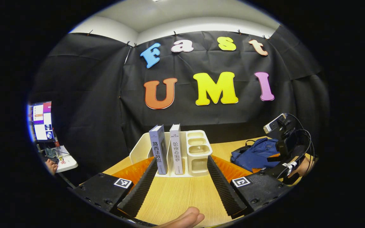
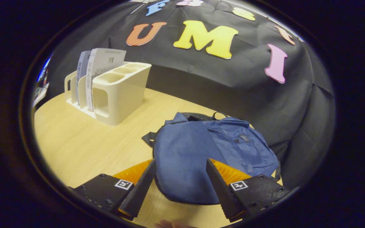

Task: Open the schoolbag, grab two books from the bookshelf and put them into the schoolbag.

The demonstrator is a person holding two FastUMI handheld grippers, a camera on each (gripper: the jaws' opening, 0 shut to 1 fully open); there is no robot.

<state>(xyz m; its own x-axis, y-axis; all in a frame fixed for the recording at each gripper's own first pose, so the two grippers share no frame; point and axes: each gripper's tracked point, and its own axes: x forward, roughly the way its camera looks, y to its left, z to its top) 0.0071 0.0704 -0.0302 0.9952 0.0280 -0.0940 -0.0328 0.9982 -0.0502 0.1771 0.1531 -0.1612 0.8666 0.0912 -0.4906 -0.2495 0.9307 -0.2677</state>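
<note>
Two grey books (image 1: 159, 148) (image 1: 176, 148) stand upright in a cream bookshelf (image 1: 198, 148) at the table's far side. My left gripper (image 1: 181, 161) is open, its fingers pointing at the shelf from a short way off, nothing between them. To the right lies the blue schoolbag (image 1: 258, 153), flat on the table, with the right gripper held over it. In the right gripper view the schoolbag (image 2: 201, 158) lies flat just ahead, and my right gripper (image 2: 180, 164) hovers open above its near edge. The bookshelf (image 2: 119, 90) with its books (image 2: 101, 71) stands at the far left.
The wooden table (image 1: 176, 193) runs up to the black cloth wall. A monitor (image 1: 41, 122) and a small white side table (image 1: 63, 160) sit off to the left, where a person's hand (image 1: 52, 165) shows. A fingertip (image 1: 185, 218) shows at the bottom edge.
</note>
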